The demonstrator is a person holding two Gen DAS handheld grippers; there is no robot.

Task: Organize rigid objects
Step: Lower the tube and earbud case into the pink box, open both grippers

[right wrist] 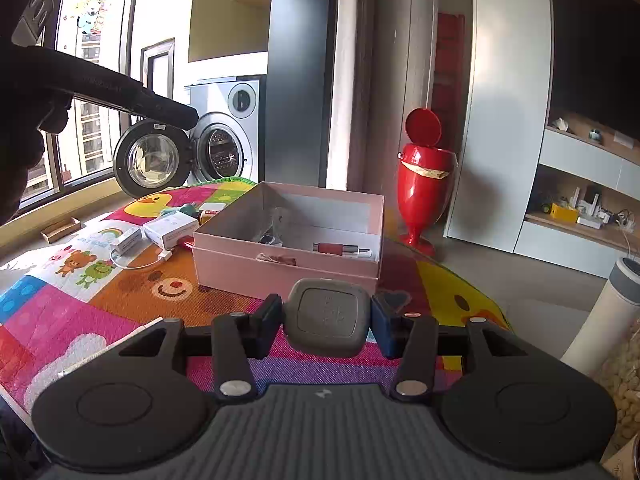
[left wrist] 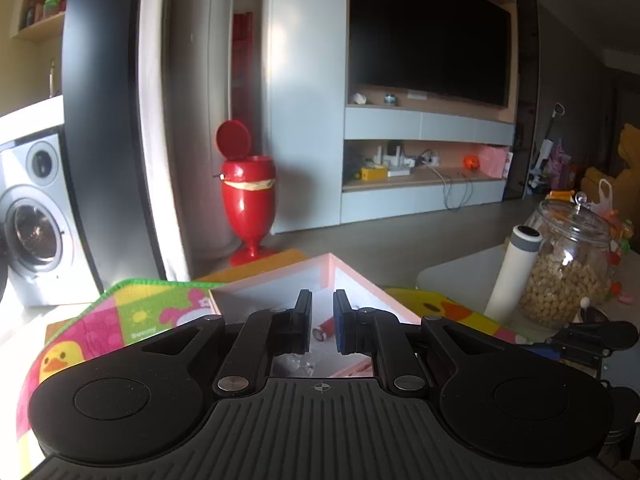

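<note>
While over box [right wrist: 286,268]: R gripper [right wrist: 326,322] w/ grey pad [right wrist: 327,322]

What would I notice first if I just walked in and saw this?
Probably the shiny red bin with its lid flipped up, standing on the floor behind the table. Next, the bright cartoon mat on the table, with an open pink box on it. Up close, the right gripper has its jaws shut on a grey rounded-square gadget.

You are in a home, in a living room. A large dark television [left wrist: 428,28] fills the upper right of the left wrist view, above wall shelves [left wrist: 424,160]. A washing machine [right wrist: 224,136] stands by the window [right wrist: 92,60] at upper left, and a children's play mat [right wrist: 80,280] covers the floor.
</note>
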